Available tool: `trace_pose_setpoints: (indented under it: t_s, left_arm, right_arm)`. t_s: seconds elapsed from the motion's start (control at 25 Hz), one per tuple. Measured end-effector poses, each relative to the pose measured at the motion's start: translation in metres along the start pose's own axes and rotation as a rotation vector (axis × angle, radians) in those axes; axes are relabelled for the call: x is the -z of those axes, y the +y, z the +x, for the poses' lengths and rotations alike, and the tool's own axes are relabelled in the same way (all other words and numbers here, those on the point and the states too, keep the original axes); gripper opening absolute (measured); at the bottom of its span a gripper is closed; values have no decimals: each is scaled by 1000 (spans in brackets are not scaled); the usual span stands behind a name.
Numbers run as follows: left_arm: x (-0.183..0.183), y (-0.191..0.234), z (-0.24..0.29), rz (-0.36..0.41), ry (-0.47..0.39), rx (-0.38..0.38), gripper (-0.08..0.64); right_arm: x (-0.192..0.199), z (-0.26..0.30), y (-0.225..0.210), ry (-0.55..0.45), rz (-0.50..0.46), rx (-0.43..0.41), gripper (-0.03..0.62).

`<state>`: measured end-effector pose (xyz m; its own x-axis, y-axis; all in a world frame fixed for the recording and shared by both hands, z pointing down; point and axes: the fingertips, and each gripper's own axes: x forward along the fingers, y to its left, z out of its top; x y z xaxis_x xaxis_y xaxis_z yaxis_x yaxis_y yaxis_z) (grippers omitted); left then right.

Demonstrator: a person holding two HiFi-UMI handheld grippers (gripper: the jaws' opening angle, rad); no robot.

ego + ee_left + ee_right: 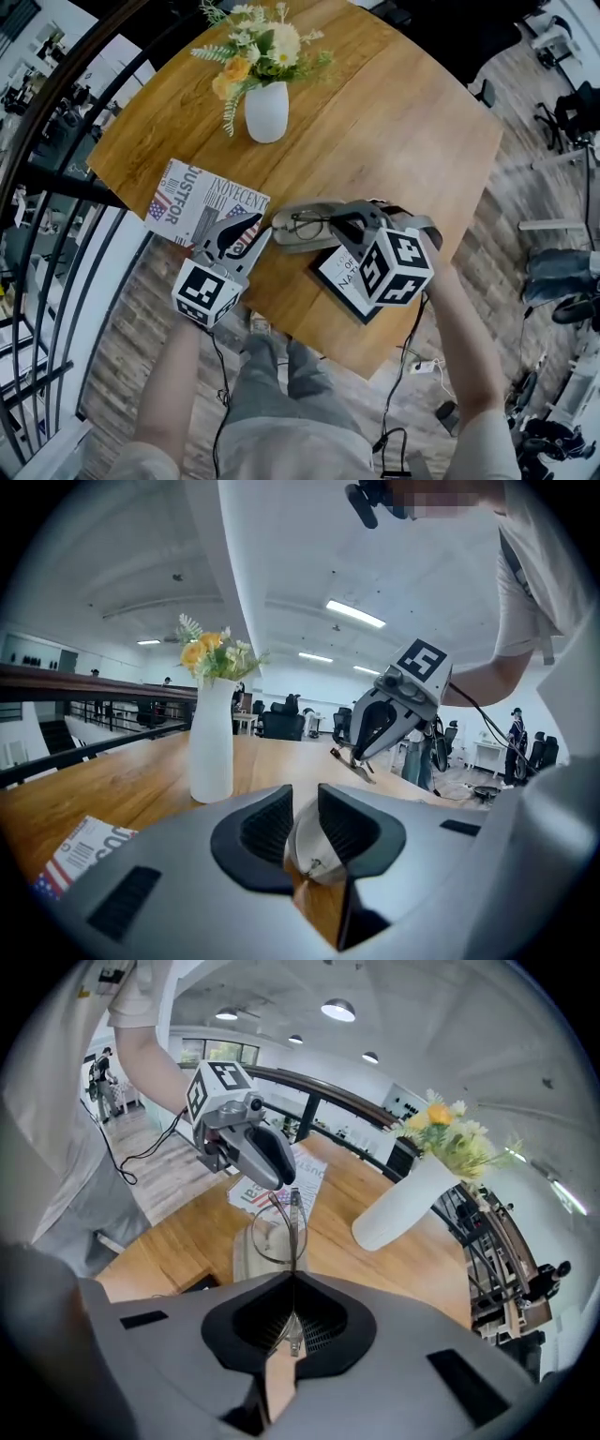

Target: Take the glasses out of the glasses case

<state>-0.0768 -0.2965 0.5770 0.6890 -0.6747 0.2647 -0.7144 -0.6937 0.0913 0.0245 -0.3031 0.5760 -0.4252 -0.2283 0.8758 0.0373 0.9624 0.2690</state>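
Carrier: round wooden table (403,122), light brown, grain visible.

Task item: thin-rimmed metal glasses (294,1218), raised just above their case, near the table edge closest to the person. One lens ring hangs out in front of the jaws that grip them.

Container: pale grey oval glasses case (292,236), lying on the table near the same edge, between the printed booklet and the black book.

Left gripper (302,803): grey two-jaw tongs with a marker cube, clenched on one end of the glasses case. The ribbed black pads press on the shell from both sides. It points nearly level across the table.

Right gripper (293,1283): same make, clenched on a thin temple arm of the glasses, jaws drawn fully together around it. It points steeply down over the case.

Vase: white ceramic vase (266,111), upright, well apart from the case, towards the far side of the table.

Flowers: yellow and white artificial flowers with green sprigs (258,47), standing in the vase.

Booklet: printed booklet with large lettering and a flag pattern (192,202), flat at the left edge, just beside the left gripper.

Book: black book with a white label (342,277), flat at the near edge, partly under the right gripper.

Person: two bare forearms and a light top, at the near edge.
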Motion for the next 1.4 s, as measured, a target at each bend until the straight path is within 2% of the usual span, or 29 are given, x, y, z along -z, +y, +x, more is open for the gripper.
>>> trace_pose_setpoints:
  t_s: [0.12,0.28,0.52,0.68,0.92,1.12,1.4]
  left_arm:
    - [-25,-4,-7,26,-32,-3,98]
    - [-70,-11,-24,65,-73,-20,86]
    - [-157,-19,-58,136,-161,-71,51]
    - [-222,-30,-85,191,-225,-109,49]
    - [-307,-57,-143,250,-312,-194,40]
    - [-343,-74,-180,329,-348,-252,33]
    - [-363,-92,-226,327,-403,-325,26]
  right_arm:
    - [-4,-29,-14,-35,60,86,31]
    - [-18,-81,-36,-120,186,215,31]
    - [-55,-178,-63,-315,363,429,31]
    - [-82,-251,-72,-433,430,573,31]
    - [-118,-366,-54,-650,485,731,31]
    - [-133,-426,-31,-753,515,829,31]
    - [-133,-483,5,-878,565,957,31]
